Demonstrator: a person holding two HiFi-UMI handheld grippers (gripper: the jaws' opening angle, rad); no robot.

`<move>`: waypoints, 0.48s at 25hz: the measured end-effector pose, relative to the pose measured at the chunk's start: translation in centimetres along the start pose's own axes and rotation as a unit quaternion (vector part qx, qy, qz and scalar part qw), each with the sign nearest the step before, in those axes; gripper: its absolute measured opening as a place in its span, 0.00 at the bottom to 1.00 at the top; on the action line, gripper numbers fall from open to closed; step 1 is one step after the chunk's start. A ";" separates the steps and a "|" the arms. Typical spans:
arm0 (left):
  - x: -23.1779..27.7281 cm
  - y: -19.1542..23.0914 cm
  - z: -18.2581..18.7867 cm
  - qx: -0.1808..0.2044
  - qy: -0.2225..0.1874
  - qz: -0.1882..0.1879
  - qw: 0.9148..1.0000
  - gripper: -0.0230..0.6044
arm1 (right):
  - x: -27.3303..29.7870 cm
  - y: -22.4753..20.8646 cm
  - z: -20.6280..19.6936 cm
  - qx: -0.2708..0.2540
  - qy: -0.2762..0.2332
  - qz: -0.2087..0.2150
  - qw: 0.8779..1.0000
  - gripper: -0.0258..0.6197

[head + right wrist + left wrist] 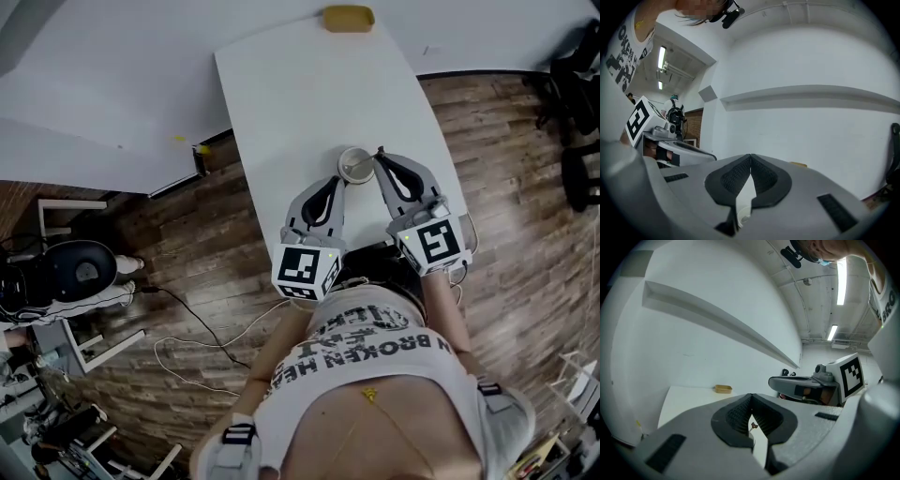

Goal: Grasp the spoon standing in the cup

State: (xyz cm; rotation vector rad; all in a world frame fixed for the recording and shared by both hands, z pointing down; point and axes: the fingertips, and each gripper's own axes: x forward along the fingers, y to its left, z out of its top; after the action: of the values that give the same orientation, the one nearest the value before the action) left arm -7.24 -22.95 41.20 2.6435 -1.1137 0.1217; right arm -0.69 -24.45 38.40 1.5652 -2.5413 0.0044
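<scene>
A long white table (300,84) stands on a wood floor (497,141) by a white wall (811,136), with a yellow tray (349,18) at its far end. The cup (356,166) sits between the left gripper (338,180) and right gripper (380,154), both with jaws together; the spoon (753,426) shows just past the left jaws, ungripped

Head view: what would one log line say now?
left gripper: shut, left of cup | right gripper: shut, right of cup | spoon: not gripped
</scene>
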 end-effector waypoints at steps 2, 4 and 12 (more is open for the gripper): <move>0.3 -0.2 0.0 -0.001 0.002 -0.002 1.000 0.03 | -0.1 -0.5 -0.1 0.000 0.002 0.001 1.000 0.05; 0.6 -0.3 0.2 -0.001 0.001 0.003 1.000 0.03 | 0.0 -1.1 0.0 0.001 0.004 0.003 1.000 0.05; 2.3 -0.3 0.5 -0.026 -0.010 0.048 0.998 0.03 | 1.3 -2.6 -0.5 -0.012 0.014 0.060 0.998 0.05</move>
State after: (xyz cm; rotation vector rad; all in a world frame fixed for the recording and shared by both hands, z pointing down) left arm -5.44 -24.46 41.02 2.5527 -1.2336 0.0841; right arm 1.10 -26.78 38.84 1.3932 -2.5991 0.0105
